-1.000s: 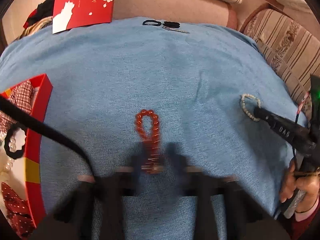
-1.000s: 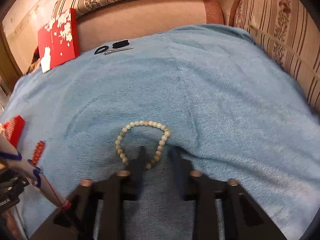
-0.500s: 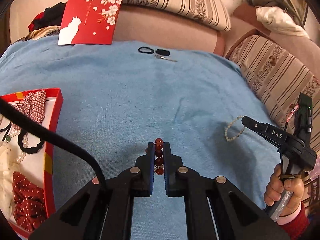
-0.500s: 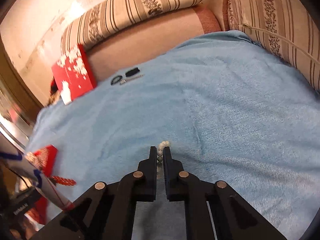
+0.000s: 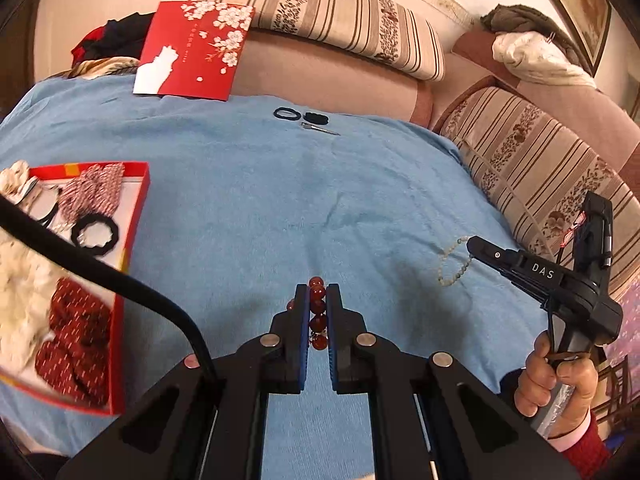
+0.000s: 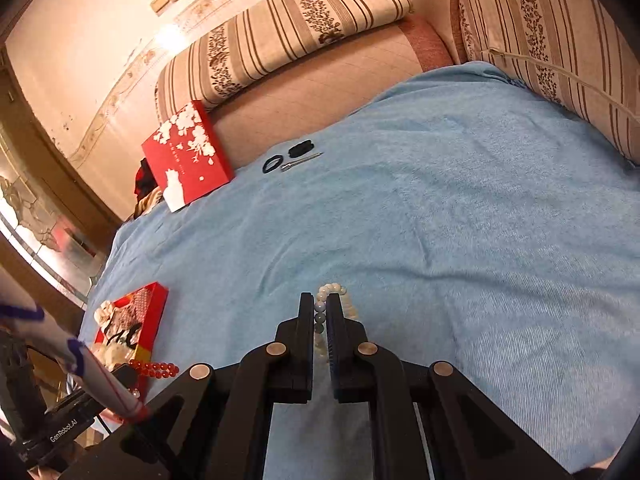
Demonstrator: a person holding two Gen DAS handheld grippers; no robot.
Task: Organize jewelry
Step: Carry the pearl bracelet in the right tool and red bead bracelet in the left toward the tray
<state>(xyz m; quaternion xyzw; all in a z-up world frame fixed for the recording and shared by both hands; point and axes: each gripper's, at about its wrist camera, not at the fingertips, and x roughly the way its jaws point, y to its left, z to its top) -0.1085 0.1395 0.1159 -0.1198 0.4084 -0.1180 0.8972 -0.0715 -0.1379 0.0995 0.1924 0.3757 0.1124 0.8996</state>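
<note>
My left gripper [image 5: 318, 294] is shut on a red bead bracelet [image 5: 318, 308] and holds it above the blue towel [image 5: 280, 200]. The red bracelet also shows in the right wrist view [image 6: 154, 369]. My right gripper [image 6: 320, 302] is shut on a pale bead bracelet [image 6: 334, 292], lifted off the towel; in the left wrist view the pale bracelet [image 5: 450, 264] hangs from that gripper [image 5: 472, 246] at the right. An open red box [image 5: 134, 216] with hair ties and pearls lies at the left, and also shows in the right wrist view [image 6: 154, 308].
A red box lid with white flowers [image 5: 192, 52] leans at the back. A black hair tie [image 5: 286, 113], a black clip [image 5: 316, 117] and a metal pin [image 5: 320, 129] lie at the towel's far edge. Striped sofa cushions [image 5: 540, 176] border the right and back.
Both grippers closed on their bracelets and lifted them off the towel. The left moved toward the red box side; both views rose and tilted up.
</note>
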